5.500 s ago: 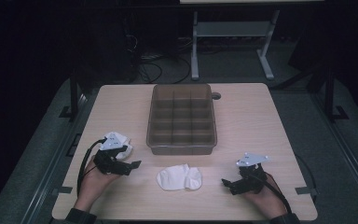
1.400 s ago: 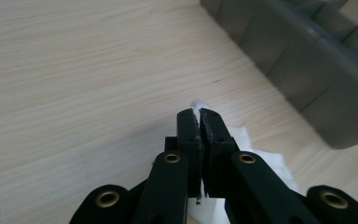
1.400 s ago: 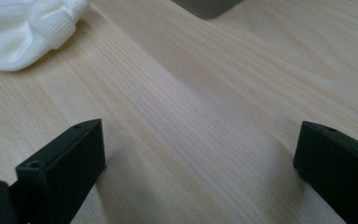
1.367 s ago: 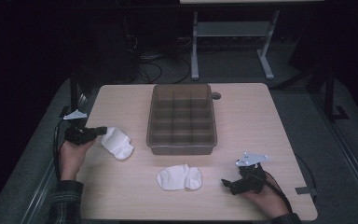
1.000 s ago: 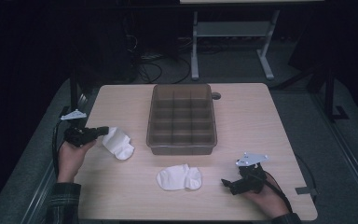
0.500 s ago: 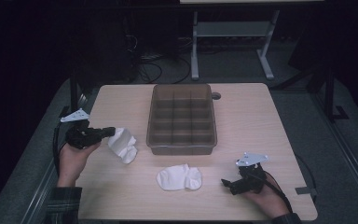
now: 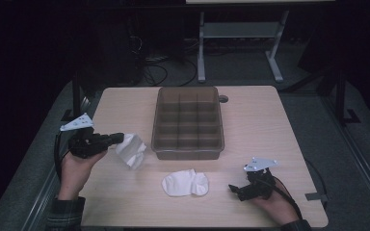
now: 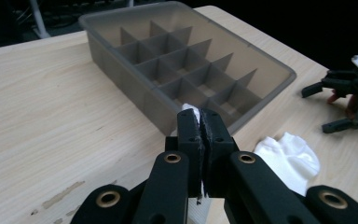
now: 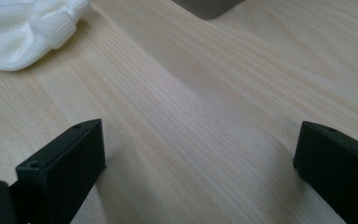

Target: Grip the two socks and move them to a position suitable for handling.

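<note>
Carrying is the step in hand: my left claw [image 7: 118, 139] is clamped on a white sock [image 7: 131, 149] held above the table [image 7: 270, 125] beside the divided bin [image 7: 189, 122], which I judge needs a compartment next, while my right claw [image 7: 237, 190] rests wide open.

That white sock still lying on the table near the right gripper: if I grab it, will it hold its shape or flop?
Probably flop: the white sock lies bunched and flat, knitted and soft. The other sock, pinched in the left gripper, hangs limp, so expect sagging. It looks light and unlikely to slip, roll or tip; pushed, it would likely bunch up.
</note>
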`<state>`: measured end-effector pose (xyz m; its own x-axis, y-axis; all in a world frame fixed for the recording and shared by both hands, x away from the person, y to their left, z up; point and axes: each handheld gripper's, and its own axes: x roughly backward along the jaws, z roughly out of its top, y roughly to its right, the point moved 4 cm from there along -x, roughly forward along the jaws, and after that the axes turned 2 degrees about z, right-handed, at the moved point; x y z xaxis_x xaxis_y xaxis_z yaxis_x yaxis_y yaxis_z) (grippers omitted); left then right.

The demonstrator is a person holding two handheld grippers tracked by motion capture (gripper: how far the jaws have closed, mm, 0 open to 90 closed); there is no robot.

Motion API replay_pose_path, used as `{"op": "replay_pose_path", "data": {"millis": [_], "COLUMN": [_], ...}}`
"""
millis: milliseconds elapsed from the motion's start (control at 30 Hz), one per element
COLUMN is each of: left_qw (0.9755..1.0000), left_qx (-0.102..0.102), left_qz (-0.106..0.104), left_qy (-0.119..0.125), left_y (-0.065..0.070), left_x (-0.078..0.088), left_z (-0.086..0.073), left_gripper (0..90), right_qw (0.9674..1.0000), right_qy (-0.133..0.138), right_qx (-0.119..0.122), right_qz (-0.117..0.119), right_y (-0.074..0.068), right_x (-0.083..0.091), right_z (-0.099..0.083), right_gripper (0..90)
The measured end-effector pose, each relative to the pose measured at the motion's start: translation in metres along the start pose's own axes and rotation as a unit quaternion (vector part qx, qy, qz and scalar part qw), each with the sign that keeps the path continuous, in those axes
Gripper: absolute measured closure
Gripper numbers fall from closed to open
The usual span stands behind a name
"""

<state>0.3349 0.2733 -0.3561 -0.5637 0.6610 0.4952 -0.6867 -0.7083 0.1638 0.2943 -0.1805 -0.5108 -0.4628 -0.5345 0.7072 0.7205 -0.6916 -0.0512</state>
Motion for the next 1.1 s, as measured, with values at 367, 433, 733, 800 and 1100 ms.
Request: {"op": "replay_pose_path", "data": {"millis": [367, 433, 733, 800, 1100], "left_qw": [0.9995, 0.9994, 0.9975, 0.9970, 0.9938], "left_qx": [-0.014, -0.015, -0.021, -0.026, -0.034], "left_qz": [-0.028, -0.033, -0.068, -0.073, -0.105], "left_qy": [0.001, 0.001, 0.002, 0.000, -0.008], "left_y": [0.026, 0.028, 0.048, 0.052, 0.074], "left_x": [0.002, 0.001, -0.010, -0.013, -0.032], "left_z": [-0.001, -0.002, 0.000, 0.002, 0.005], "left_gripper": [88.2, 88.2, 88.2, 88.2, 88.3], "right_qw": [1.0000, 1.0000, 1.0000, 1.0000, 1.0000], "right_qy": [-0.002, -0.001, -0.001, -0.001, -0.001], "right_qx": [0.001, 0.001, 0.002, 0.001, 0.003], "right_qz": [-0.001, -0.001, -0.001, -0.001, -0.001], "right_y": [0.000, 0.000, 0.000, 0.000, 0.001], "right_x": [0.000, 0.000, 0.000, 0.000, 0.000], "right_z": [0.000, 0.000, 0.000, 0.000, 0.000], "right_gripper": [1.4, 1.4, 1.4, 1.4, 1.4]}}
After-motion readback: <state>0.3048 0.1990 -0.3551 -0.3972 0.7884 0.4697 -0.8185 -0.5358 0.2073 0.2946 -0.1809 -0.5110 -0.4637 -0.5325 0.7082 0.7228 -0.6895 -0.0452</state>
